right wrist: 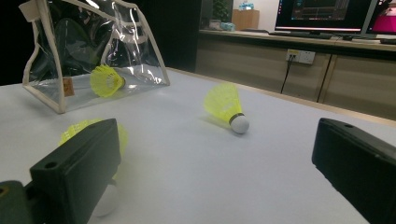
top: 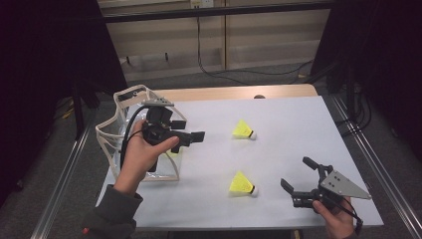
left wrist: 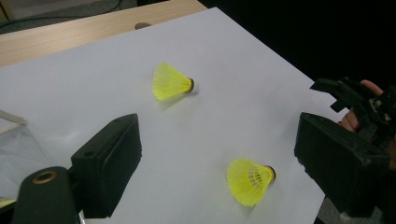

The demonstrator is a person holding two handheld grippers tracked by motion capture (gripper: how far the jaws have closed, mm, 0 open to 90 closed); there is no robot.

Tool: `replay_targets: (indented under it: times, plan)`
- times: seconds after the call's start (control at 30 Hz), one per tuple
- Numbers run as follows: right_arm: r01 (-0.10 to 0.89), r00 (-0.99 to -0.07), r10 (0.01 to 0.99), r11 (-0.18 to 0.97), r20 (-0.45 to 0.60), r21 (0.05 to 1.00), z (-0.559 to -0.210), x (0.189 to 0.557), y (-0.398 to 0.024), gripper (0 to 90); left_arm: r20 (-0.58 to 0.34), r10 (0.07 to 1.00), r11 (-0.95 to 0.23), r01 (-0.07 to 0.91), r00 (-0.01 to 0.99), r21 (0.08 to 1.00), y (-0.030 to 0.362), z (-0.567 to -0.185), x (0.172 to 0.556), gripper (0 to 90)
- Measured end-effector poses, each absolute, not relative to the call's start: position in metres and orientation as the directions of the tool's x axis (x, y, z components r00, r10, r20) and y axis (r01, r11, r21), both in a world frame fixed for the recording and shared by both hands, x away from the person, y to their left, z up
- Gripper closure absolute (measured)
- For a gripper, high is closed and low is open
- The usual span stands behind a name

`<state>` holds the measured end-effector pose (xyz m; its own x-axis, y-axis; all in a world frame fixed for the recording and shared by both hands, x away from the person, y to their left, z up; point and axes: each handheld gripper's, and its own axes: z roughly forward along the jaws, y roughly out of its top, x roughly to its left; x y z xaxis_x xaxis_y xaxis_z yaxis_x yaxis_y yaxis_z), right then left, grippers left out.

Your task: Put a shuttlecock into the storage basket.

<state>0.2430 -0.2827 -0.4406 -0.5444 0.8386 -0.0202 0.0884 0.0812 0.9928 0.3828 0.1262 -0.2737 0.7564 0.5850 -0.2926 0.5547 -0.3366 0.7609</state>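
Observation:
Two yellow shuttlecocks lie on the white table: one farther back [top: 243, 130] [left wrist: 169, 82] [right wrist: 226, 106], one nearer [top: 241, 184] [left wrist: 247, 181], partly hidden behind my right gripper's jaw [right wrist: 79, 130]. A third shuttlecock [right wrist: 106, 80] rests inside the clear bag [top: 107, 130] [right wrist: 56, 93] at the table's left. My left gripper [top: 191, 132] [left wrist: 217, 133] hovers beside the bag, open and holding nothing. Near the front right corner my right gripper [top: 294, 172] [right wrist: 217, 140] stands open and empty, a little right of the nearer shuttlecock.
The white table top [top: 288, 139] ends in a wooden strip [top: 239, 93] at the back. Metal rails [top: 368, 154] run along both sides. Cables [top: 224, 74] lie on the floor behind, and dark screens stand to either side.

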Motion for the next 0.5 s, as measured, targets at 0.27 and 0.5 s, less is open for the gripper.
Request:
replay_targets:
  times: [0.27, 0.5]
  plan:
    - [0.091, -0.547, 0.837, 0.081, -0.018, 0.993, -0.441, 0.243, -0.282, 1.0, -0.293, 0.566, -0.344, 0.544, 0.771, 0.766, 0.121, -0.278, 0.378, 14.6]
    - [0.089, -0.545, 0.838, 0.084, -0.022, 0.993, -0.440, 0.243, -0.283, 1.1, -0.299, 0.550, -0.349, 0.539, 0.780, 0.767, 0.115, -0.284, 0.375, 14.1]
